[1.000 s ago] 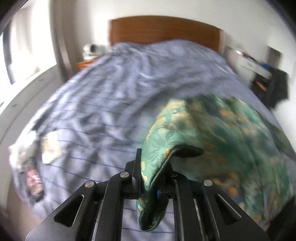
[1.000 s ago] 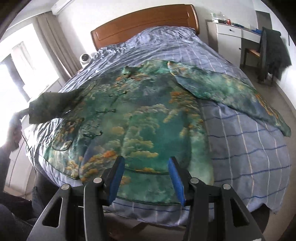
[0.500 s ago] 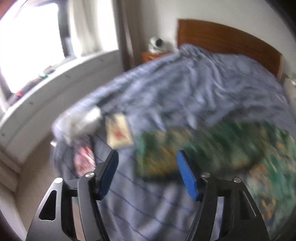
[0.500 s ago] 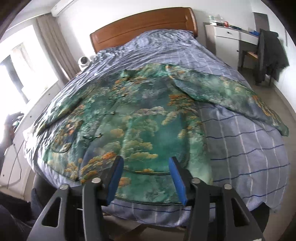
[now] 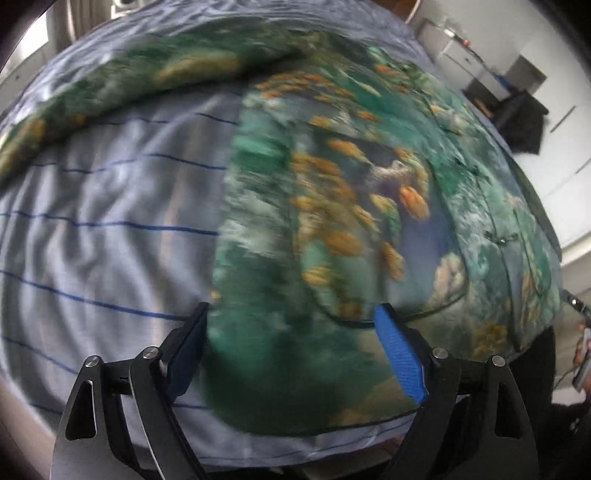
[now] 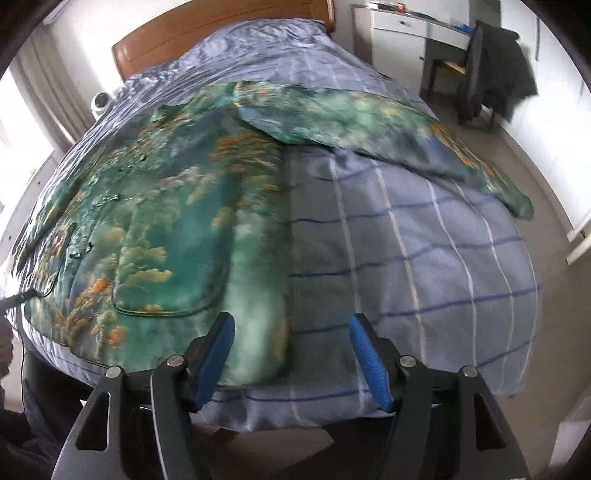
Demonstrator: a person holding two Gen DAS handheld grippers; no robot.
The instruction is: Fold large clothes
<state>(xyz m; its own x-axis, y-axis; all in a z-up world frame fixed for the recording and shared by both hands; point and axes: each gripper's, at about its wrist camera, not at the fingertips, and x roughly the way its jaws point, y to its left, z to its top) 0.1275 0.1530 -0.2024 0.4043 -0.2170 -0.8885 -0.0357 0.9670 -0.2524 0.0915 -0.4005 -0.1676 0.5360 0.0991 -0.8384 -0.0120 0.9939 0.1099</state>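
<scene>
At the foot of a bed (image 6: pixel 424 258) dressed in pale blue checked bedding, two handheld grippers point down over a large green garment (image 6: pixel 177 229) printed with orange and cream motifs. The left gripper (image 5: pixel 291 350) has its blue-padded fingers (image 5: pixel 400 354) spreading apart above the garment's near hem, cloth showing in the gap but neither pad pressing on it. The right gripper (image 6: pixel 291 358) is likewise widening its fingers (image 6: pixel 367 362) over the garment's near right corner, straddling the line where print meets bedding, gripping nothing. The garment lies spread flat, front side up, across the left half of the bed as the right wrist camera shows it, a curved-edged patch pocket (image 6: pixel 170 266) near the hem. Further up the bed, one sleeve (image 6: pixel 388 129) stretches out diagonally over the bare bedding toward the right edge; the other sleeve (image 5: pixel 147 74), blurred in the left wrist view, runs out toward the opposite side. Beyond the bed stands a wooden headboard (image 6: pixel 221 33), with a white cabinet (image 6: pixel 399 40) and a chair (image 6: pixel 487 66) draped in dark clothing off to its right.
</scene>
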